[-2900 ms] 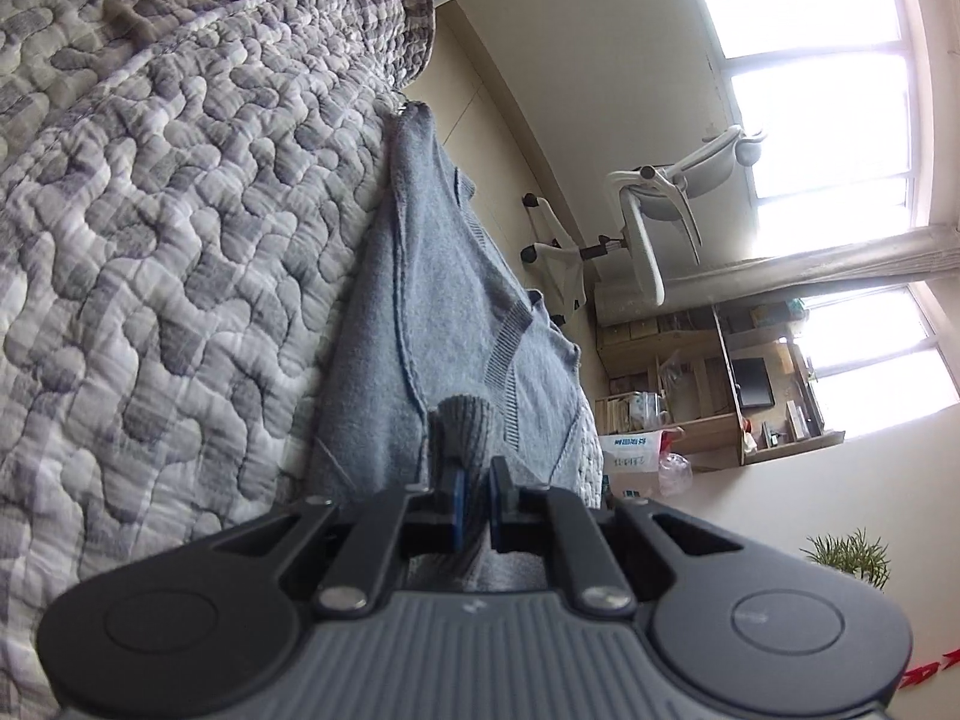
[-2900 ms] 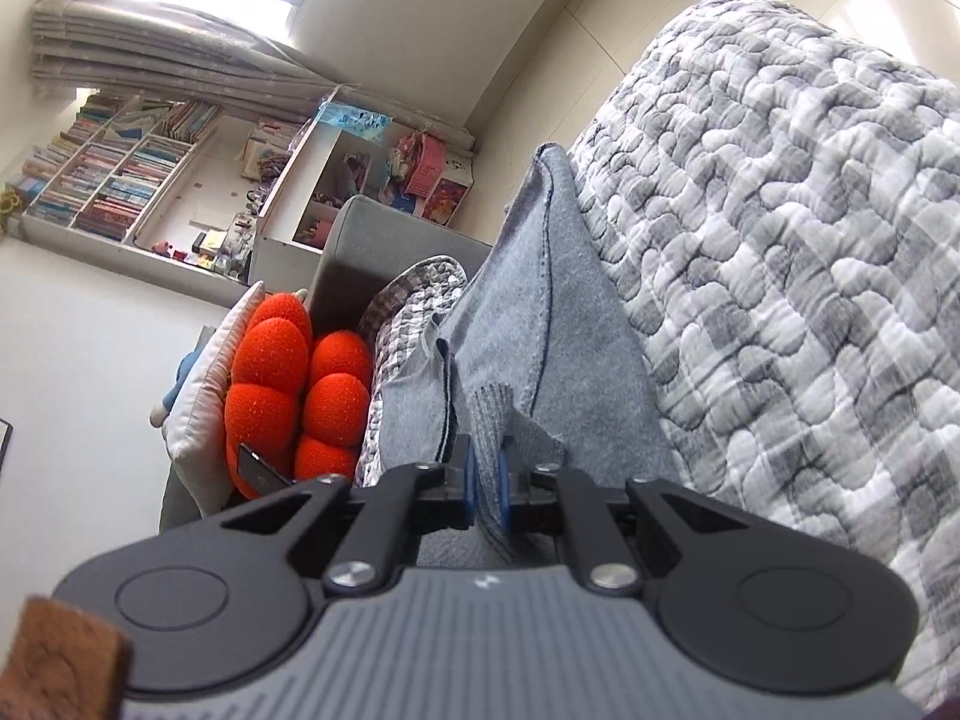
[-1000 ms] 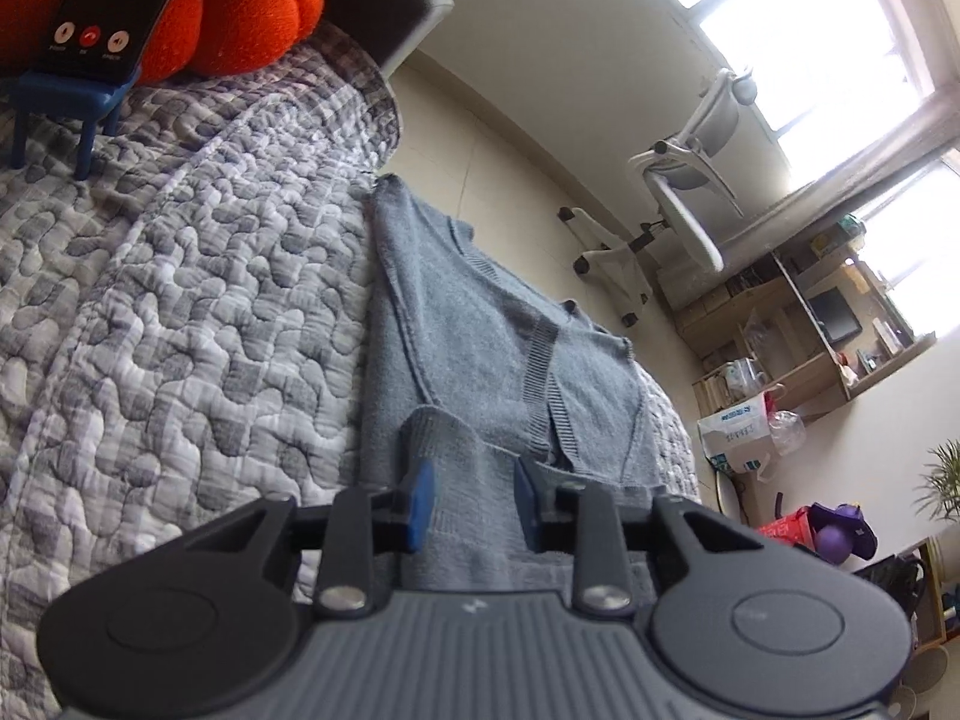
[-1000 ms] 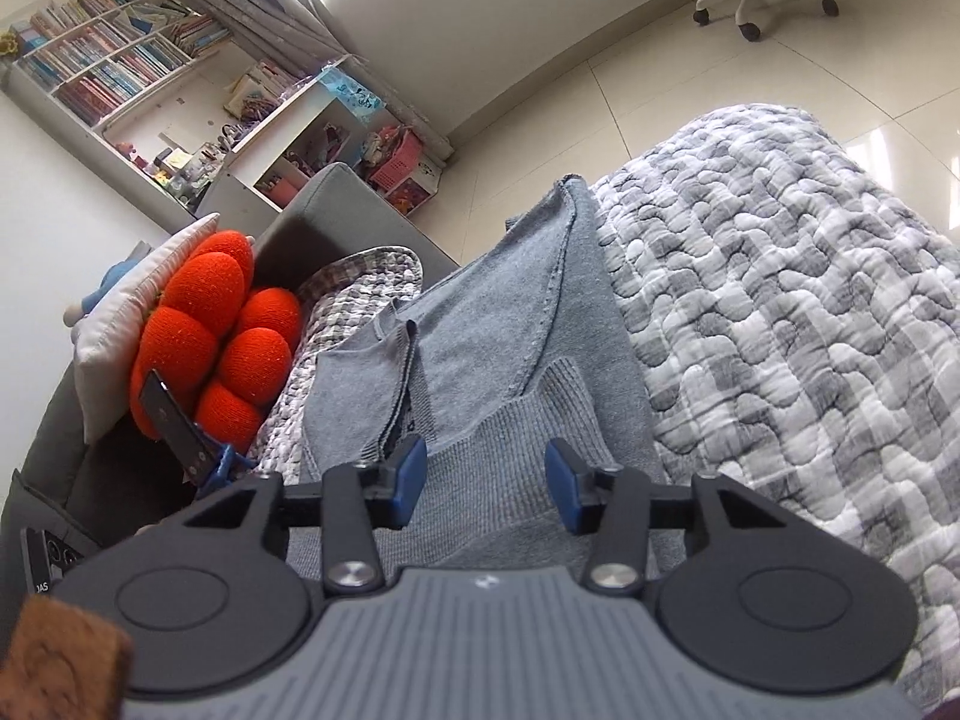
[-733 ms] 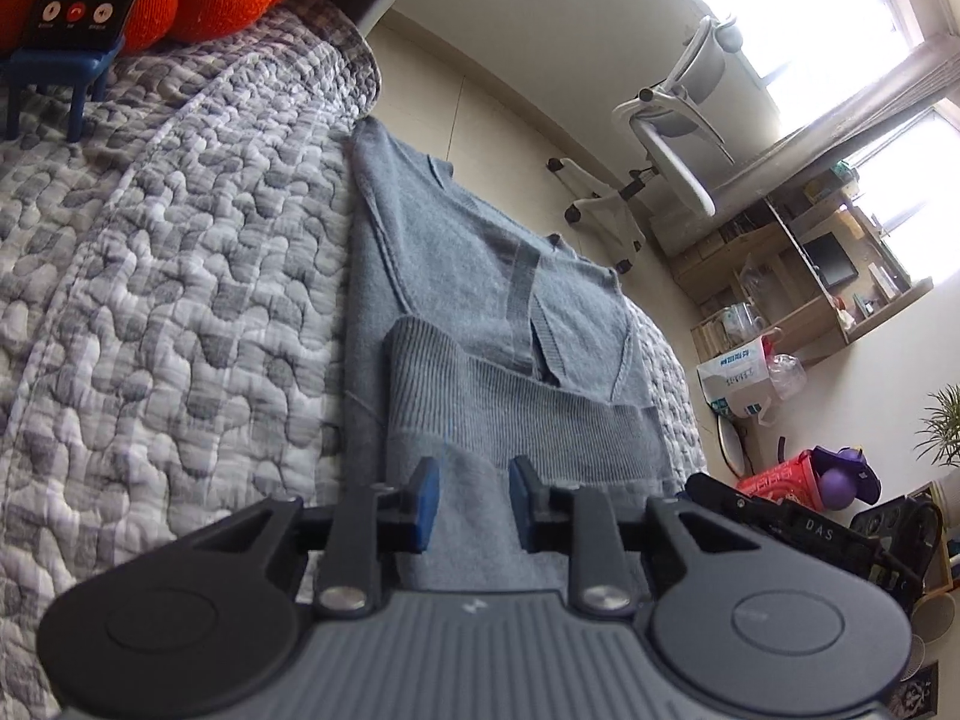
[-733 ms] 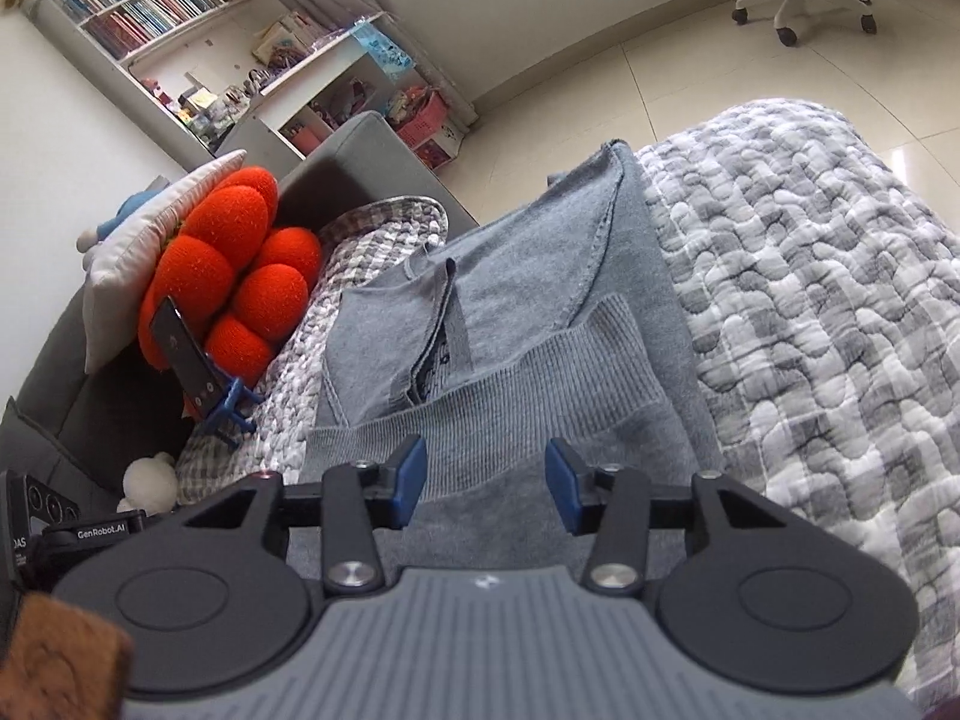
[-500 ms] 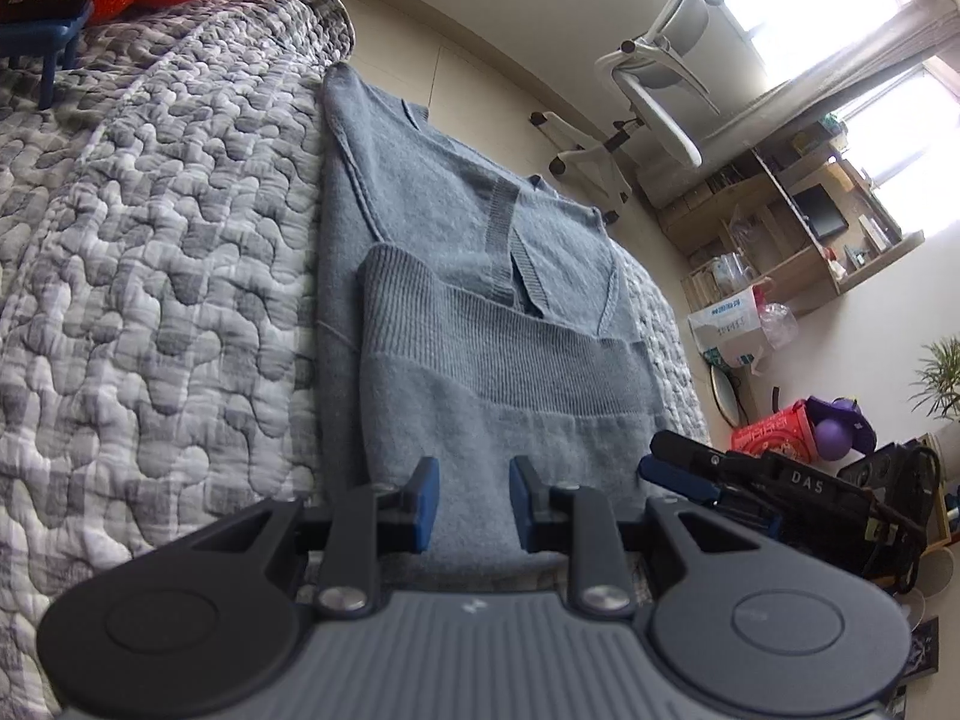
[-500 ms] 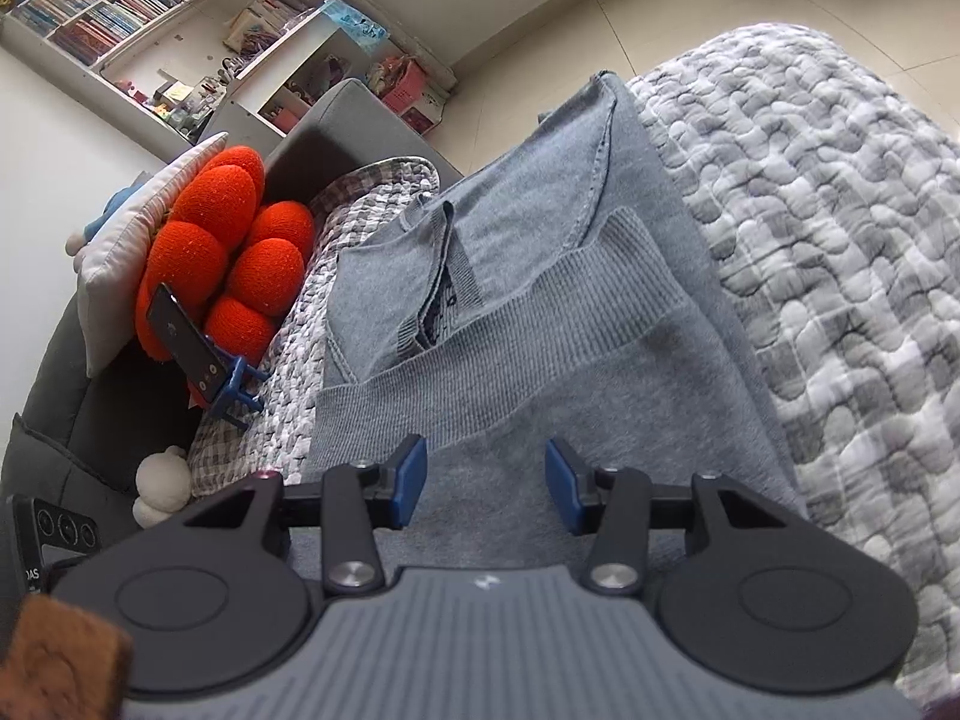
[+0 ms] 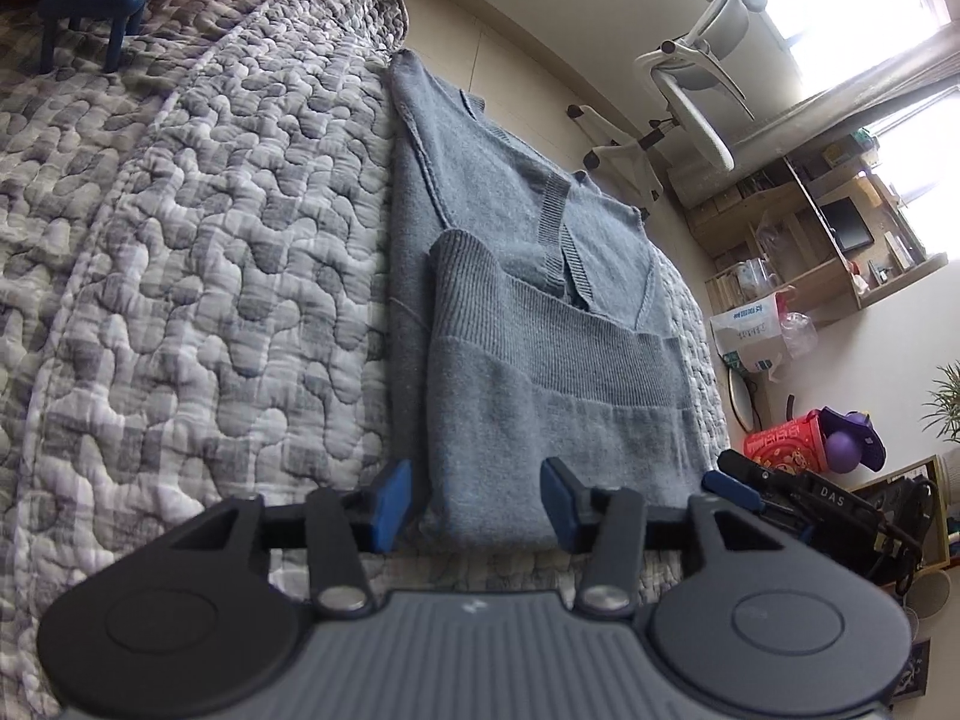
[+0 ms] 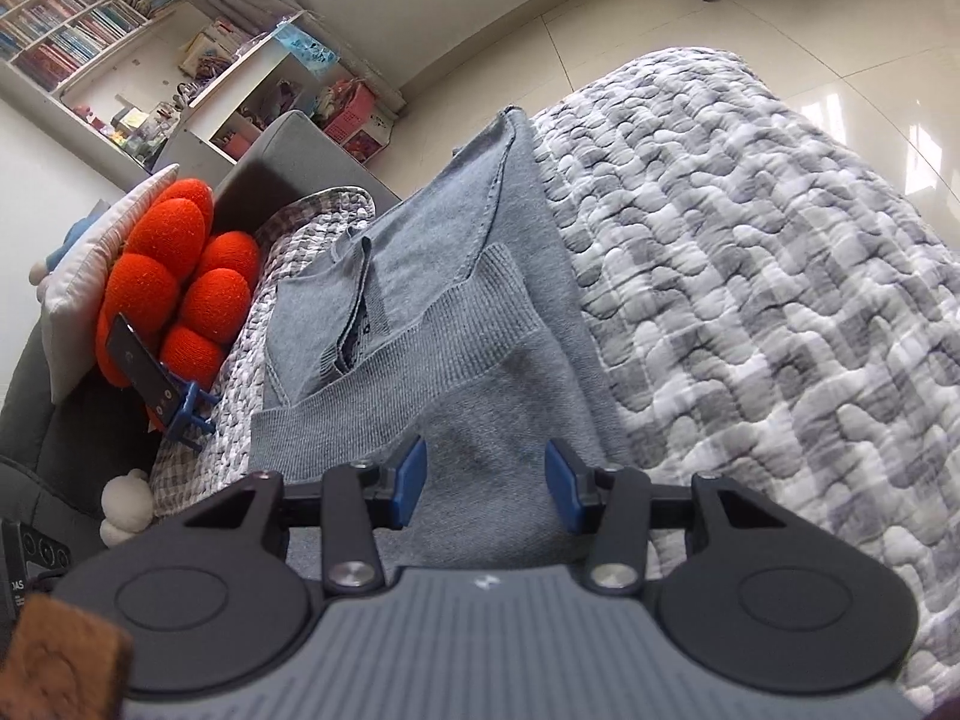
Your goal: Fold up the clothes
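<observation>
One grey sweater point(image 9: 558, 372) is seen, laid on one quilt point(image 9: 198, 276). Two grippers are counted: the left point(image 9: 477, 501) and the right point(image 10: 486, 483). One orange cushion point(image 10: 180, 294), one phone point(image 10: 141, 372) on one blue stand point(image 10: 189, 411), one office chair point(image 9: 690, 78) and one white pillow point(image 10: 90, 264) are also seen.

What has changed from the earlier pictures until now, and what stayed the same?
Both grippers, left and right, let go of the grey sweater's ribbed hem, opened and drew back. The hem, carried up over the body, now lies just below the collar. The quilt and orange cushion stayed put.
</observation>
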The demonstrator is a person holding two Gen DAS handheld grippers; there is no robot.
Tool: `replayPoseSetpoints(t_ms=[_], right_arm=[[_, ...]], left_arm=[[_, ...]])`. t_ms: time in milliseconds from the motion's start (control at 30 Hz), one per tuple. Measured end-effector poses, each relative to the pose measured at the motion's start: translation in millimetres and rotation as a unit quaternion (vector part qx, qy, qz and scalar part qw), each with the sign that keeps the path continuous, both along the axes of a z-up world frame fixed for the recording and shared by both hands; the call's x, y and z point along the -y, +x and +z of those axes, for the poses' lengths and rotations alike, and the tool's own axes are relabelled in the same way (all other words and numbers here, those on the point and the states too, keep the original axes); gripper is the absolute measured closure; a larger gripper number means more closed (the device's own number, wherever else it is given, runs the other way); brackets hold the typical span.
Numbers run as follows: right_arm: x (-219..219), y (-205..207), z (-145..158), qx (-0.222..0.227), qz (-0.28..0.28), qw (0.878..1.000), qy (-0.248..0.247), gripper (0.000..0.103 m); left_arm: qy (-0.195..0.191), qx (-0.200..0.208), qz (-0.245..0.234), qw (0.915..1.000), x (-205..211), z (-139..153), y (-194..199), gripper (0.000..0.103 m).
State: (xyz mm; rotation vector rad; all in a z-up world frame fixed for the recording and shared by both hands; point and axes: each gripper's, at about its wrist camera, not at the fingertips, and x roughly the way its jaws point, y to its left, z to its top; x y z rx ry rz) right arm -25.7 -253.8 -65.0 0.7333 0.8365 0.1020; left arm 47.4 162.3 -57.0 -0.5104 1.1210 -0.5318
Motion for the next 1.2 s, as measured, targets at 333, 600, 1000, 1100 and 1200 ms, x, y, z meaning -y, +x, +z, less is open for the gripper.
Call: replayPoseSetpoints(t_ms=[333, 600, 1000, 1100, 1200], right_arm=[[63.0, -28.0, -21.5, -0.04, -0.026, 0.991, 0.125, 0.054], [65.9, -28.5, -36.2, -0.061, -0.017, 0.984, 0.164, 0.054], [52.3, -13.4, -41.6, -0.037, 0.0, 0.985, 0.171, 0.055], [51.9, -10.7, -44.6, -0.034, -0.001, 0.984, 0.177, 0.059], [52.7, -8.9, -48.1, -0.034, -0.002, 0.983, 0.183, 0.066]], left_arm=[[-0.098, -0.12, -0.011, 0.9879, -15.3, -46.6, 0.4, 0.032], [-0.121, -0.12, 0.015, 0.9853, -6.4, -54.8, 0.6, 0.044], [-0.139, -0.102, 0.03, 0.9846, -6.1, -58.6, 7.7, 0.048], [-0.144, -0.096, 0.033, 0.9843, -4.1, -59.6, 8.8, 0.048], [-0.148, -0.09, 0.036, 0.9842, -1.4, -59.5, 10.3, 0.048]])
